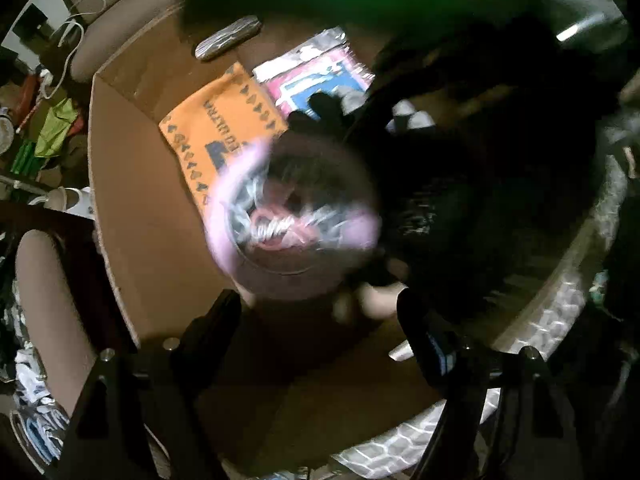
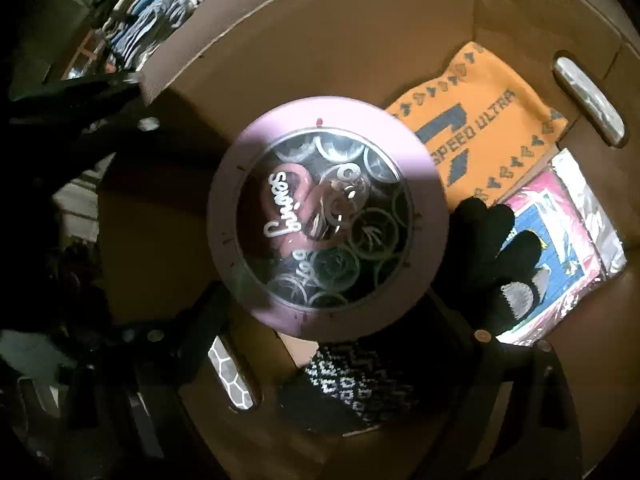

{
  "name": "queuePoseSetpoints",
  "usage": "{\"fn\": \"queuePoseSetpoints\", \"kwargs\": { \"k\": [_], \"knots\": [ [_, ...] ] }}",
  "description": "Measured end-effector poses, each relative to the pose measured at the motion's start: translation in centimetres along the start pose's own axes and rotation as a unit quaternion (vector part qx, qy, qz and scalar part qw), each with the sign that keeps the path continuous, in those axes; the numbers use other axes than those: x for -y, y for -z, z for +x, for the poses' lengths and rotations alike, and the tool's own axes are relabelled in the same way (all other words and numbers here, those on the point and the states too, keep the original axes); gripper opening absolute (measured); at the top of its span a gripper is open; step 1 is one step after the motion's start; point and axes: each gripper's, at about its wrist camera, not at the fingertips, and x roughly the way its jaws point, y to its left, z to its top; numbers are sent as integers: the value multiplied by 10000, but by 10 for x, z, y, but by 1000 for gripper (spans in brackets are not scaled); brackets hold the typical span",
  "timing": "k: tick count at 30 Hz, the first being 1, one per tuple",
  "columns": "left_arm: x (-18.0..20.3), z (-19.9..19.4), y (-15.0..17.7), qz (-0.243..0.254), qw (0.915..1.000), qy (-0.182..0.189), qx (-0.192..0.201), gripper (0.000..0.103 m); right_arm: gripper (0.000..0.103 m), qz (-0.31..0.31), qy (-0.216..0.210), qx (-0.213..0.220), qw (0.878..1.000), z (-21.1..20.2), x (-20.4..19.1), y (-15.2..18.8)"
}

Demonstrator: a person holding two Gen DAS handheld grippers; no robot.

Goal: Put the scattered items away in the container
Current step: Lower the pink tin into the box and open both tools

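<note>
The round pink sewing kit (image 2: 327, 218) is held over the open cardboard box (image 2: 328, 40), seemingly pinched by the right claw (image 2: 320, 320). An orange cloth (image 2: 478, 128) and black glove (image 2: 496, 256) are seen inside. The left claw (image 1: 316, 320) is spread wide, released.

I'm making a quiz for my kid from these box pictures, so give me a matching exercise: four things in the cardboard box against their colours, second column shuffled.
Things:
1. sewing kit rim
2. folded cloth
3. glove
4. cardboard box

Colours:
A. black
B. brown
C. pink
D. orange

Pairs: 1-C, 2-D, 3-A, 4-B
</note>
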Motion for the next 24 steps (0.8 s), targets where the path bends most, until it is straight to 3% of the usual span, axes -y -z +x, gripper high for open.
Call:
{"fn": "queuePoseSetpoints", "kwargs": {
  "k": [1, 6, 13, 16, 19, 23, 24],
  "knots": [
    [1, -6, 1, 43, 10000, -25, -24, 81, 79, 10, 63, -64, 10000, 3, 2, 0],
    [-4, -32, 11, 29, 9998, 14, 181, 81, 78, 201, 262, -292, 9990, 14, 5, -5],
    [-14, -48, 9, -233, 9982, 150, 527, 81, 79, 753, 292, 114, 9967, -1, 20, -9],
    [-9, -46, 12, -175, 9982, 164, 547, 81, 79, 784, 335, 10, 9964, 9, 18, -12],
    [-6, -51, 21, -194, 9967, 336, 708, 81, 83, 502, 210, -225, 9983, 26, 0, -14],
    [-6, -58, 29, -312, 9936, 516, 953, 81, 81, 299, -533, -401, 9973, 42, -19, -10],
    [-7, -59, 30, -368, 9929, 537, 993, 81, 82, 263, -454, -427, 9977, 44, -22, -9]
  ]
}}
